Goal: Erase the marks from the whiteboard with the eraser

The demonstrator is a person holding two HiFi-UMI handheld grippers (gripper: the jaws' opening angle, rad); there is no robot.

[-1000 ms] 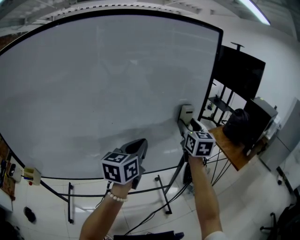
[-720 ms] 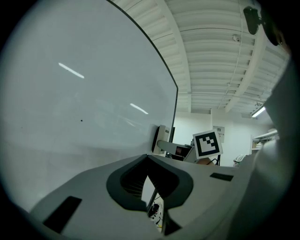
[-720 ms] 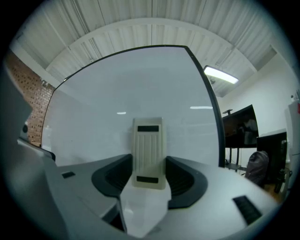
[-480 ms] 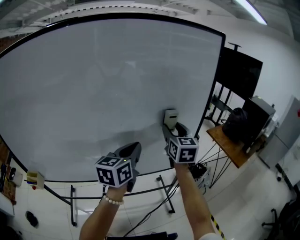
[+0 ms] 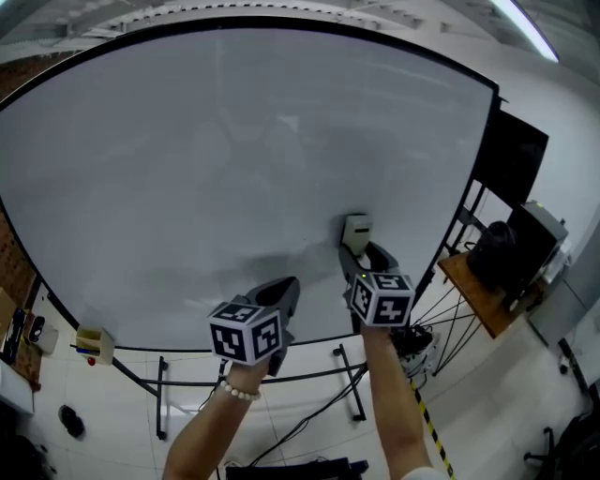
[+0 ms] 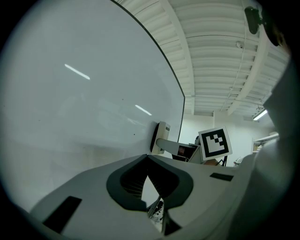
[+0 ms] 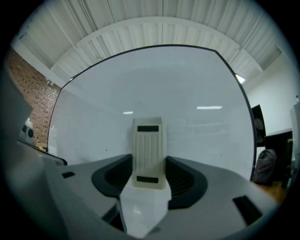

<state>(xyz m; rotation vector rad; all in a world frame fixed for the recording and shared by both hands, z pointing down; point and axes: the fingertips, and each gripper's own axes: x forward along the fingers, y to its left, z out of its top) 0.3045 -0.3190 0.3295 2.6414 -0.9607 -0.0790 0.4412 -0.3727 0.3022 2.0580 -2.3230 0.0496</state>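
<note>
the left gripper (image 5: 284, 291) hangs by the one whiteboard (image 5: 187, 159), jaws together on nothing. only its view shows the single eraser (image 6: 161, 137) edge-on, flat against the board. the right gripper (image 5: 364, 255) is clamped on it.

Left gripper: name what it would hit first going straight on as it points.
Probably the whiteboard, close beside the eraser held by the right gripper; depth is unclear.

A workroom like an office or lab: big whiteboard (image 5: 234, 159), black screen (image 5: 514, 157), wooden desk (image 5: 480, 292), ceiling strip light (image 5: 527, 28).
</note>
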